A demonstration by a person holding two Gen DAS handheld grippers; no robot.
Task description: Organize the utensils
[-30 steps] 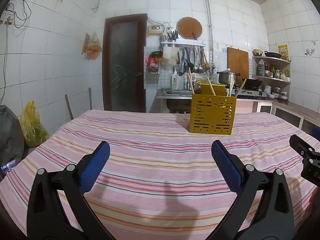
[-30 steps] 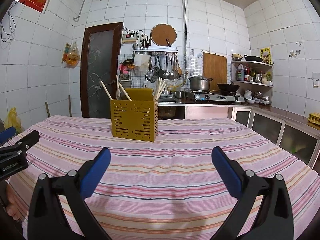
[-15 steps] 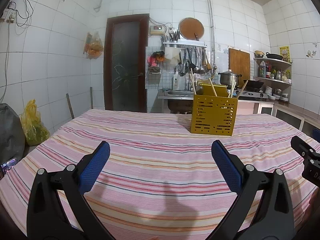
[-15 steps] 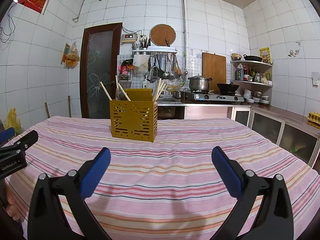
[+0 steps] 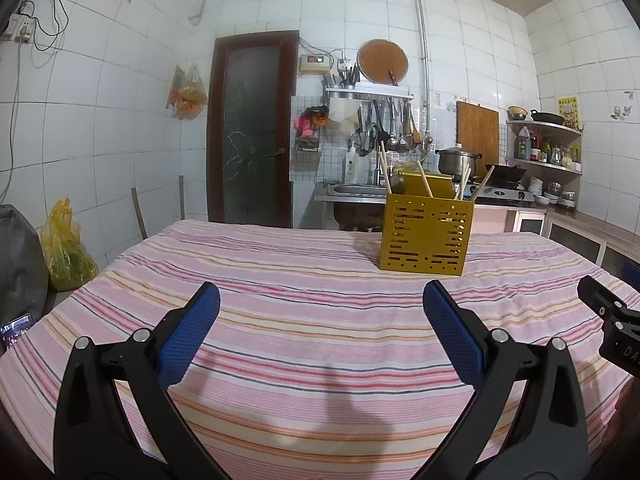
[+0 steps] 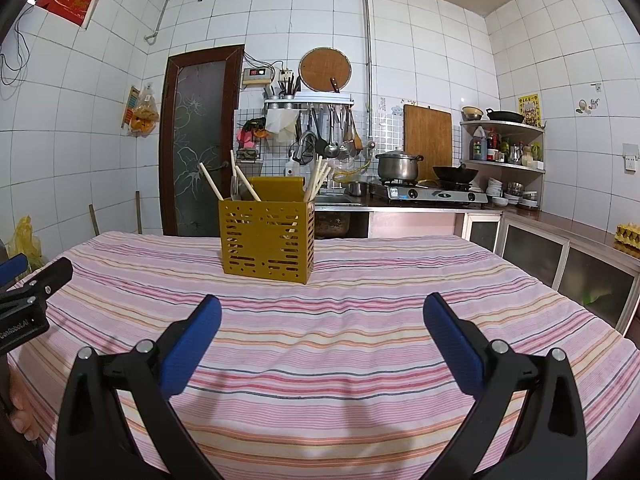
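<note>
Wooden chopsticks (image 6: 211,181) are seen standing at slants in a mustard-yellow perforated metal utensil holder (image 6: 267,238), which is set upright toward the far side of a pink striped tablecloth (image 6: 360,344). A spoon-like handle (image 6: 235,190) is also seen in it, though not clearly. The left gripper (image 5: 321,318) and the right gripper (image 6: 322,330) are held over the near cloth, well apart from the holder, each with blue-padded fingers (image 6: 192,344) spread wide and nothing between them.
</note>
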